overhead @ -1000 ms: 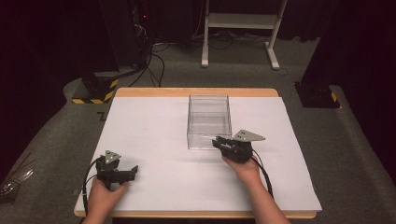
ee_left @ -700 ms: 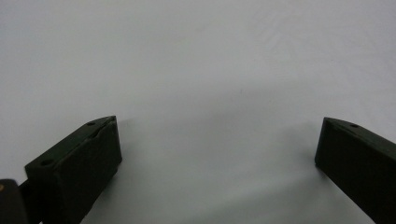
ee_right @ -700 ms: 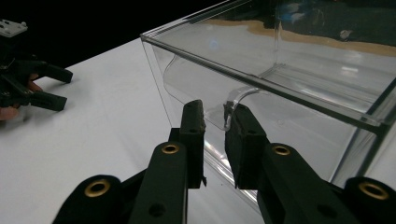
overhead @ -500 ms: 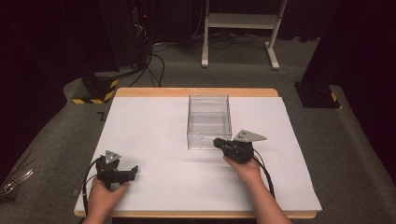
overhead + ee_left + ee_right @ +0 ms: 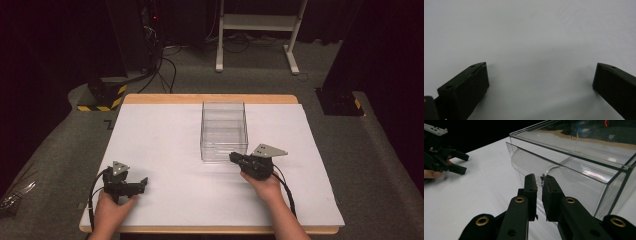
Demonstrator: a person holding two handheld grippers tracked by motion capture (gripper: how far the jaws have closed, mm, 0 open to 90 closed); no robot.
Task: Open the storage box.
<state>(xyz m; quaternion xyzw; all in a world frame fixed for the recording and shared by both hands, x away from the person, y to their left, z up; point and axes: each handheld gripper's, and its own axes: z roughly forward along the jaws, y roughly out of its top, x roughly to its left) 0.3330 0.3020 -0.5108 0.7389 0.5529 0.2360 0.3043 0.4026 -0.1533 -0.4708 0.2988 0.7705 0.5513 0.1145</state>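
Note:
A clear plastic box (image 5: 223,131) stands on the white sheet (image 5: 160,135) at mid-table. In the right gripper view its near side (image 5: 574,180) shows a curved transparent drawer front with a thin pull tab. My right gripper (image 5: 233,158) is at the box's near right corner, its jaws (image 5: 539,181) shut on that clear tab. My left gripper (image 5: 143,183) rests low at the front left of the sheet. Its jaws (image 5: 541,75) stand wide open over bare white surface, with nothing between them. It also appears far off in the right gripper view (image 5: 459,162).
The white sheet covers a wooden table (image 5: 210,98) whose edge shows at the back and front. Beyond it are grey carpet, a white stand's legs (image 5: 255,45), cables and black cases (image 5: 345,95). Small items lie on the floor at the far left (image 5: 12,197).

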